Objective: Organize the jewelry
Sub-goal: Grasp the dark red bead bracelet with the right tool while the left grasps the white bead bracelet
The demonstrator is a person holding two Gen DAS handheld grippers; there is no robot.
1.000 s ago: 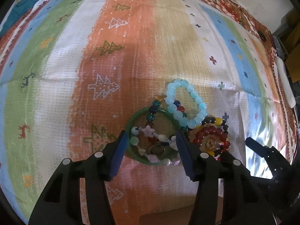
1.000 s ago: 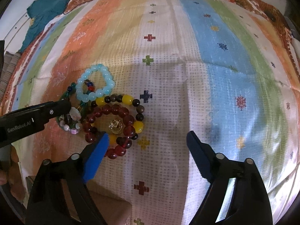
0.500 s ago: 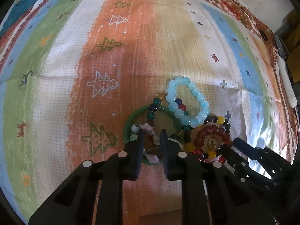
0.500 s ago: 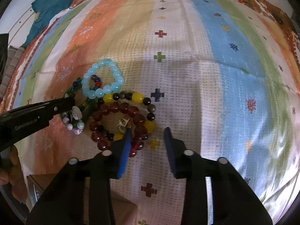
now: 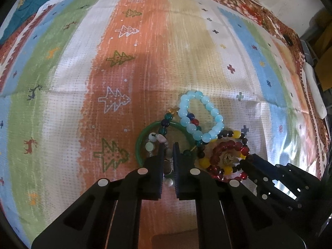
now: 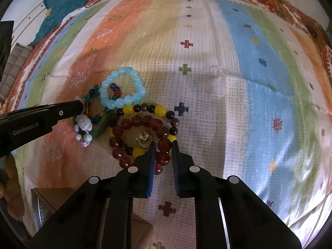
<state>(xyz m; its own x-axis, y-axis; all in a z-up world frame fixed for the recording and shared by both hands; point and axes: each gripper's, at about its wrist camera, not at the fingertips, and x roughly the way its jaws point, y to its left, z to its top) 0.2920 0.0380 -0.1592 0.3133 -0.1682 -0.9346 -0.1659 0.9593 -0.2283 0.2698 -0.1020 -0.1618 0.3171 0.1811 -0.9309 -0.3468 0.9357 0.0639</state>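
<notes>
Two pairs of tongs are working at one heap of bracelets, and I am taking the light blue bead bracelet (image 5: 200, 117) as my landmark. Nearest to me, my left tongs (image 5: 167, 148) are pinching the pale stone bracelet (image 5: 154, 142), whose beads are sitting between the nearly closed fingers, on my side of the blue loop and a little to its left. My right tongs (image 6: 162, 145) are gripping the dark red bead bracelet (image 6: 145, 122), with one red bead caught between the fingers; that strand is lying on my side of the blue loop and to its right. A small gold ring (image 6: 143, 140) is resting inside the red loop, just beside my right fingertips. A strand of black and yellow beads (image 6: 154, 109) is curving around the red one and touching the blue loop's near edge.

Under the pale stones, a green bangle (image 5: 143, 137) is lying flat, its rim reaching up to the blue loop's left side. A string of small dark multicoloured beads (image 5: 166, 122) is crossing the bangle and running under the blue bracelet.

Everything is lying on a striped cloth (image 5: 145, 51) with tree and cross motifs, spreading away beyond the blue loop. Farthest off, past the cloth's far left corner from the landmark, a teal fabric (image 6: 66, 2) is lying bunched.
</notes>
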